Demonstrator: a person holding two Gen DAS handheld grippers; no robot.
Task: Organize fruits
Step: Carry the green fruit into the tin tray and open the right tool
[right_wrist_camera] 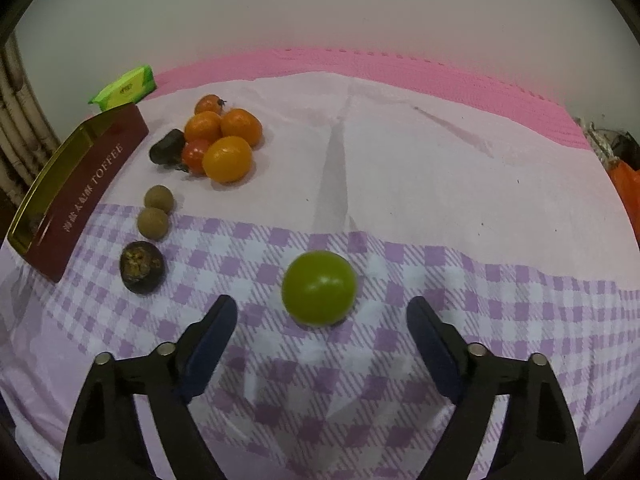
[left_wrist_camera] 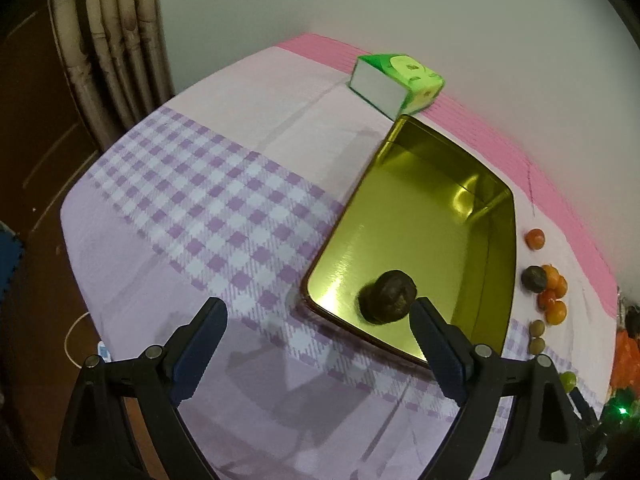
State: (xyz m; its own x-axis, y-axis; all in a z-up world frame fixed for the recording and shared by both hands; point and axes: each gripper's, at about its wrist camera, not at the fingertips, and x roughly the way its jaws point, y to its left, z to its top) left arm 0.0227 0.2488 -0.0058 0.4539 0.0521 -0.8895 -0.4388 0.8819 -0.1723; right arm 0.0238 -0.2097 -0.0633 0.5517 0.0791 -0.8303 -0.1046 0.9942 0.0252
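Left gripper (left_wrist_camera: 318, 310) wide apart, nothing between the pads, hanging over the checked cloth (left_wrist_camera: 192, 216) at the near corner of the gold tin (left_wrist_camera: 496, 248). Inside the tin, near that corner, one dark wrinkled fruit (left_wrist_camera: 388, 297) on the shiny floor, just beyond the right-hand pad (left_wrist_camera: 434, 344) — not gripped. Past the tin's far end, a green tissue pack (left_wrist_camera: 396, 80) on its side.

In the right wrist view, far left, the tin's maroon outer wall, lettered TOFFEE. Just beside it a dark round fruit (right_wrist_camera: 142, 267), then two small tan fruits (right_wrist_camera: 156, 210) in a line, then a cluster of orange fruits (right_wrist_camera: 224, 140) with a dark piece (right_wrist_camera: 168, 146) touching its left side. Nearer the middle, a green fruit (right_wrist_camera: 319, 287) alone on the cloth, well apart from the rest — ahead of the right gripper (right_wrist_camera: 322, 314), centred on the gap. Jaws wide, pads clear of the fruit on both sides, nothing held.
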